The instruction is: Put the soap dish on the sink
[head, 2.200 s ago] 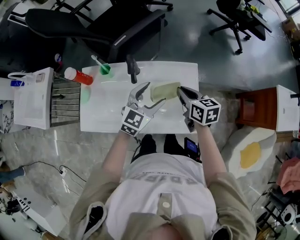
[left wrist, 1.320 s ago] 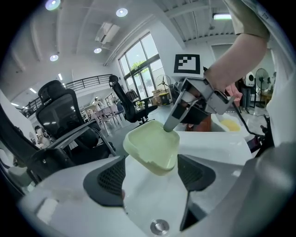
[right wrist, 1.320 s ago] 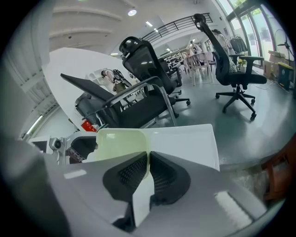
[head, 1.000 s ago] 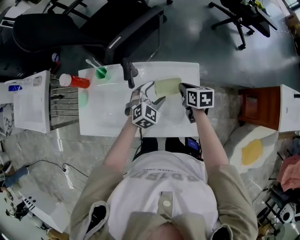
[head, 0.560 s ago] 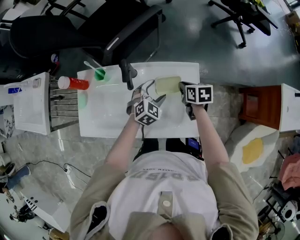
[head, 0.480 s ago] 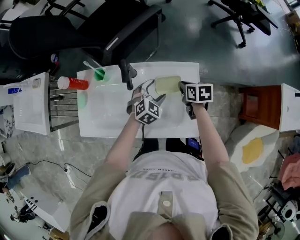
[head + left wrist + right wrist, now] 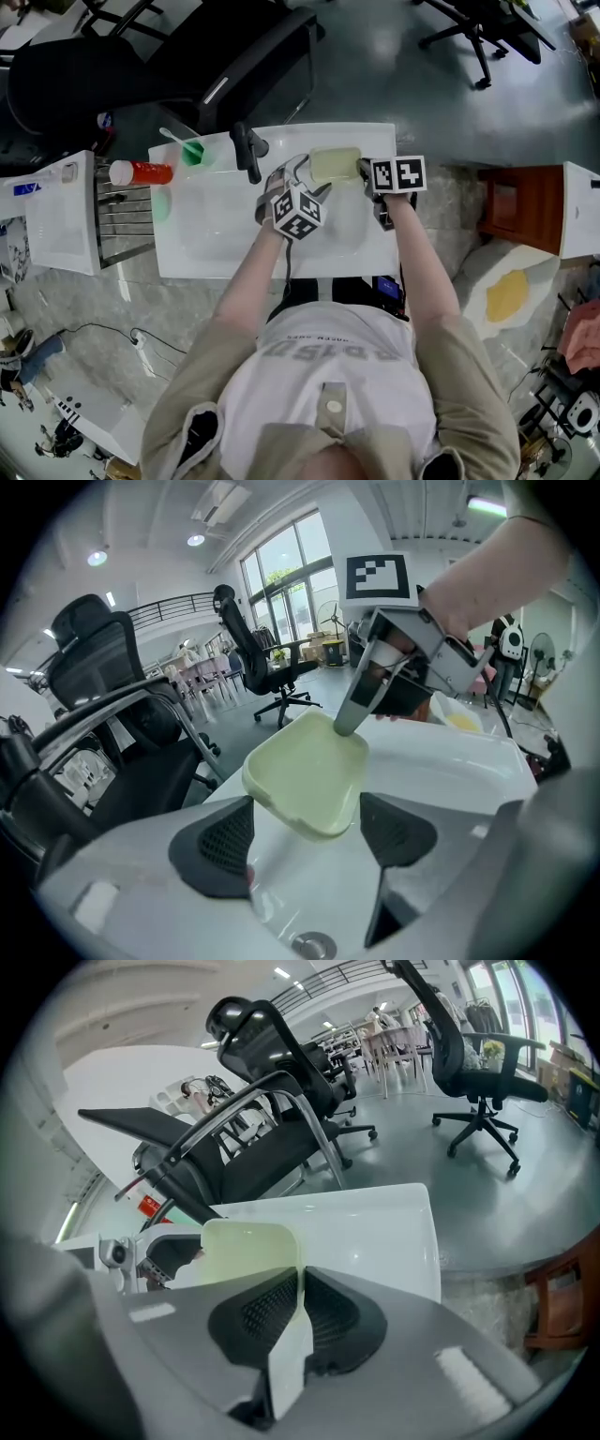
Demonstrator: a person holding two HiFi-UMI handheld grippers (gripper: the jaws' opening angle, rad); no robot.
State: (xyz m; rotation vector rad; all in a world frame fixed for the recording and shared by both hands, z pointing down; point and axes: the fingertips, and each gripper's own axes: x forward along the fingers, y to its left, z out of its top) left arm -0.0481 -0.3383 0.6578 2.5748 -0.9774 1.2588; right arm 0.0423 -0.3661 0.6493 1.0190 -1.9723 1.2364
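Right tongs (image 7: 299,1283) are pinching the soap dish (image 7: 335,165) by its rim, holding it just over the sink (image 7: 377,139), at its back ledge. Left tongs (image 7: 309,832) are gaping, gripping nothing. Placement probably needs lowering it flat, then releasing.

You will find no text here that reads with certainty. Below the sink (image 7: 187,253) in the head view, the shirt (image 7: 328,352) bears one row of dark letters, inverted and too blurred to spell out. Over the sink, the left cube (image 7: 298,213) and right cube (image 7: 397,174) carry black-and-white square patterns only. At the sink's left edge, the print on the red bottle (image 7: 141,172) is too small to read.
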